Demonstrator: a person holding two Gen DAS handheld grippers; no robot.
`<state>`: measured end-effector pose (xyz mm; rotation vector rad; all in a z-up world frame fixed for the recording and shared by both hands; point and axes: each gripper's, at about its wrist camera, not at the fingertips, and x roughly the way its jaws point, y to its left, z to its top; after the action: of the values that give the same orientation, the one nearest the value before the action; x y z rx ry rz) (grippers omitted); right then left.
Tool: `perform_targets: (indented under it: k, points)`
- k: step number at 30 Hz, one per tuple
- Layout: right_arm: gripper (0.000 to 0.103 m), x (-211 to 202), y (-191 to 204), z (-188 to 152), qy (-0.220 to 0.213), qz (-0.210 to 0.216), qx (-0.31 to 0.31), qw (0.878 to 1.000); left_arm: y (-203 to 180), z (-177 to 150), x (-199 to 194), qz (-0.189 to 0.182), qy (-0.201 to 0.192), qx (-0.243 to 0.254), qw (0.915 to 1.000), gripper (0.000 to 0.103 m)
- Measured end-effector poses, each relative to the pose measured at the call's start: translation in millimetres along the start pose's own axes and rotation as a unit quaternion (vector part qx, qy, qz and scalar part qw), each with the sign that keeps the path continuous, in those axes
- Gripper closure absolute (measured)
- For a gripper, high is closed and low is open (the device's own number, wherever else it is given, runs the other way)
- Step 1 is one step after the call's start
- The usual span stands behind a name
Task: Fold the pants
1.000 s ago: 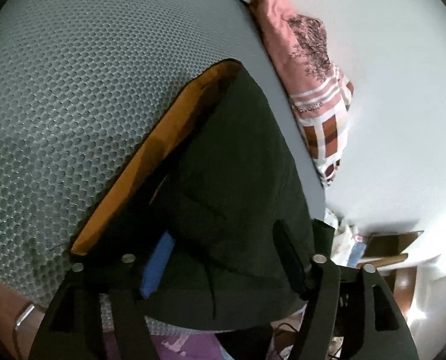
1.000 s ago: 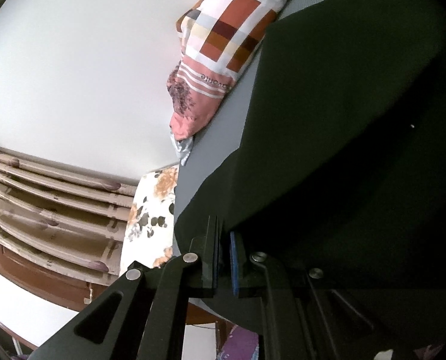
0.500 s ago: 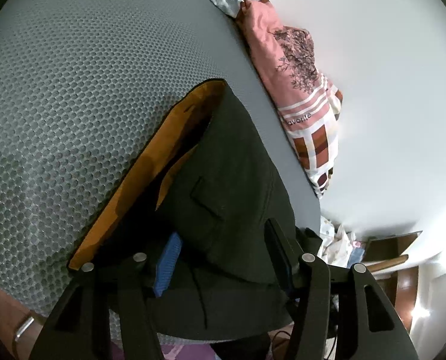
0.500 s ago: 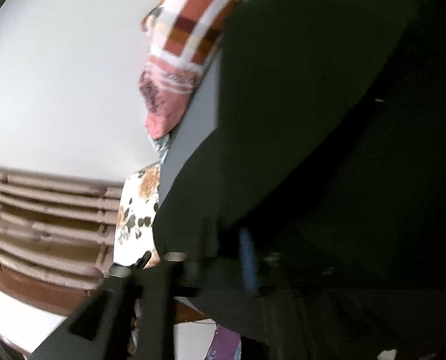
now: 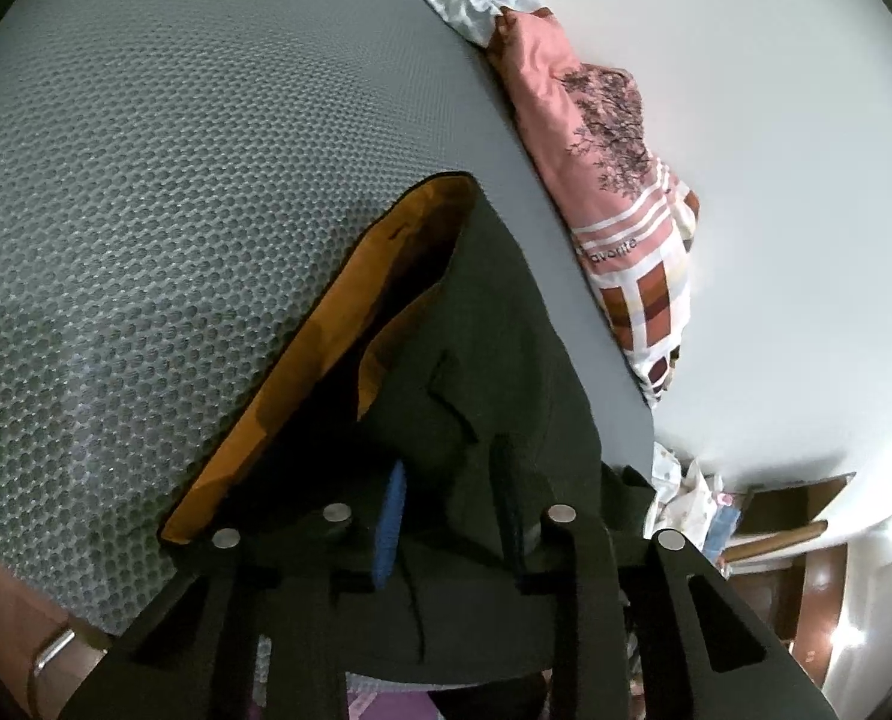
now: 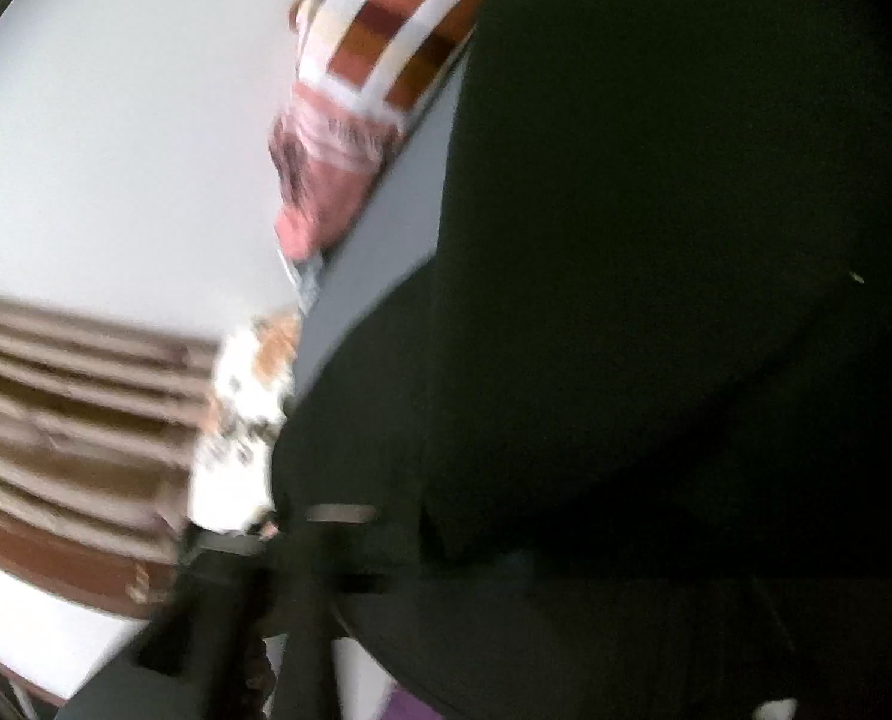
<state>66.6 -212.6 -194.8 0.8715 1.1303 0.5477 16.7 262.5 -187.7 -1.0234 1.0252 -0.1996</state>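
left wrist view puts your left tongs (image 5: pixel 451 498) at the bottom, jaws closing, with a bunched fold of the dark pants (image 5: pixel 505 372) standing between the blue pad and the other finger; whether the pads already press on it, you cannot tell. the pants spread from the tongs up across the grey honeycomb mat (image 5: pixel 176 180), orange lining (image 5: pixel 326 324) showing along their left edge. beyond the mat's right edge lies a pink and checked pillow (image 5: pixel 619 204) against a white wall (image 5: pixel 805 120).

right wrist view is blurred: your right tongs (image 6: pixel 290 534) sit low and left, jaws drawn together at the pants' near edge; a grip is not clear. the pants (image 6: pixel 655 240) fill the right side.
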Motion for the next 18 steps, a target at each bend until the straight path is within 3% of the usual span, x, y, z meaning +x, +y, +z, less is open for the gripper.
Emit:
perform_targets:
  k: [3,8,12,14,18]
  points:
    - [0.097,-15.7,19.7,-7.5,-0.007,0.025,-0.018,1.0,-1.7,-2.1,-10.5,0.003,-0.006,0.0,1.0,0.082]
    - [0.097,-40.2,37.3,-27.3,0.0,0.064,0.007,0.998,-4.5,-10.8,-27.3,0.009,-0.009,0.004,0.9999,0.082]
    - [0.097,-31.4,25.8,-56.8,0.039,0.037,0.019,0.998,11.3,-19.8,-30.4,0.04,0.002,-0.007,0.9992,0.082]
    - [0.097,-18.1,4.2,-72.6,0.074,0.017,0.054,0.996,23.4,-24.2,-29.0,0.056,0.011,-0.024,0.9981,0.082]
    - [0.097,-10.3,-8.1,-81.6,0.104,0.0,0.073,0.992,32.3,-32.2,-32.3,0.087,0.018,-0.026,0.9957,0.082]
